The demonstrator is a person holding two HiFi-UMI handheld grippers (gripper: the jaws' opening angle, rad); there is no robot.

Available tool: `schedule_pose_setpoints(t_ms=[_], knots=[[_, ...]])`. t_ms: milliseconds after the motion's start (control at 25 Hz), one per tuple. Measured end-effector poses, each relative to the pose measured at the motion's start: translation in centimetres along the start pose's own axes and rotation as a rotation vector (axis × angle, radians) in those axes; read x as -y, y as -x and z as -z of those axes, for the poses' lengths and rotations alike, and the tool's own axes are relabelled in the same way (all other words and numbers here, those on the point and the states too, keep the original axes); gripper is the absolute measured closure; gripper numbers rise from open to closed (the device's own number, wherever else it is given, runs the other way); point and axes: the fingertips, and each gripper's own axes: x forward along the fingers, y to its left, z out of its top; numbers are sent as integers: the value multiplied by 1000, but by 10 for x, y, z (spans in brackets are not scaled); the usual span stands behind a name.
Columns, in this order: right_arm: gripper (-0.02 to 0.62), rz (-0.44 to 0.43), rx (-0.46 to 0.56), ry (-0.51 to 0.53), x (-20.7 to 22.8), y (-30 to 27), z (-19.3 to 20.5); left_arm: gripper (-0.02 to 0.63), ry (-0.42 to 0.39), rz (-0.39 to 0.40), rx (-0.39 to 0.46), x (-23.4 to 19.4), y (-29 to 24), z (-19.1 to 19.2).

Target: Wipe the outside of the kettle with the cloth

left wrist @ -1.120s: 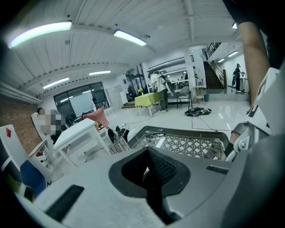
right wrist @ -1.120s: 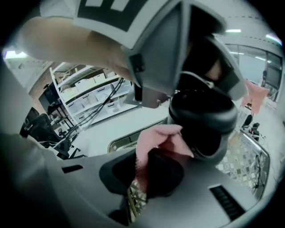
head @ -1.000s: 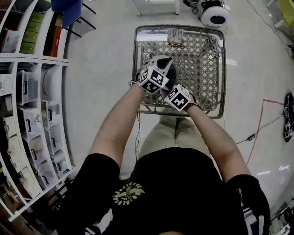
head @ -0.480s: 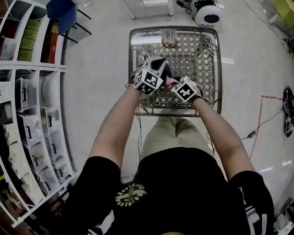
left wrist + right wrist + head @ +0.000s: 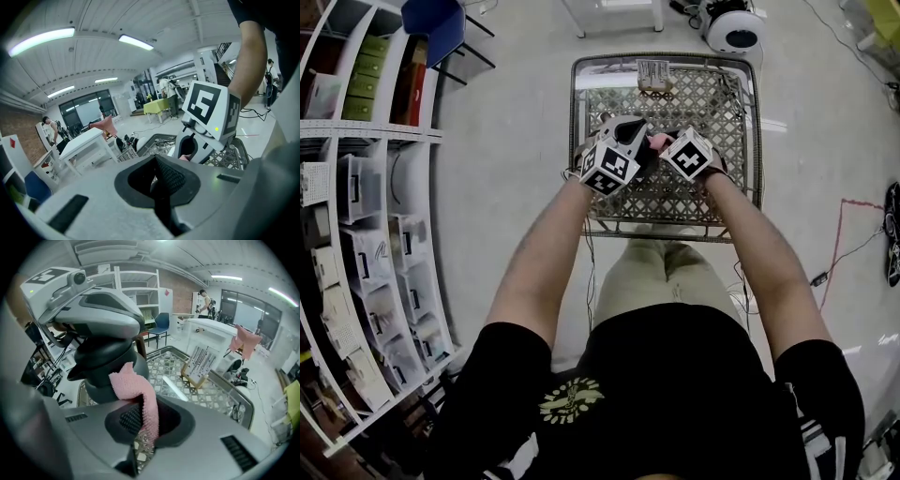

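Cloth (image 5: 136,385) is pressing on the kettle (image 5: 101,359), clamped in the right claw (image 5: 140,423), left claw (image 5: 159,183) is pinching the kettle's top; I'm expecting a firm sweep round next.

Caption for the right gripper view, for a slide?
Right hand-held gripper pinches a pink cloth against the dark kettle, over a lattice-top table.
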Motion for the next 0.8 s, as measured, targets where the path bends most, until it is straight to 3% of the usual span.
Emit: schedule_pose_setpoints(t_ms=[280, 400, 600, 800], knots=[[560, -6, -13, -28, -4, -6, 10, 600, 6, 1, -7, 3, -1, 1], [560, -62, -56, -70, -29, -11, 32, 600, 1, -1, 0, -3, 2, 1], [560, -105, -88, -36, -76, -14, 49, 600, -11, 1, 21, -3, 7, 2], [560, -129, -91, -103, -117, -22, 44, 600, -24, 16, 37, -1, 6, 0]])
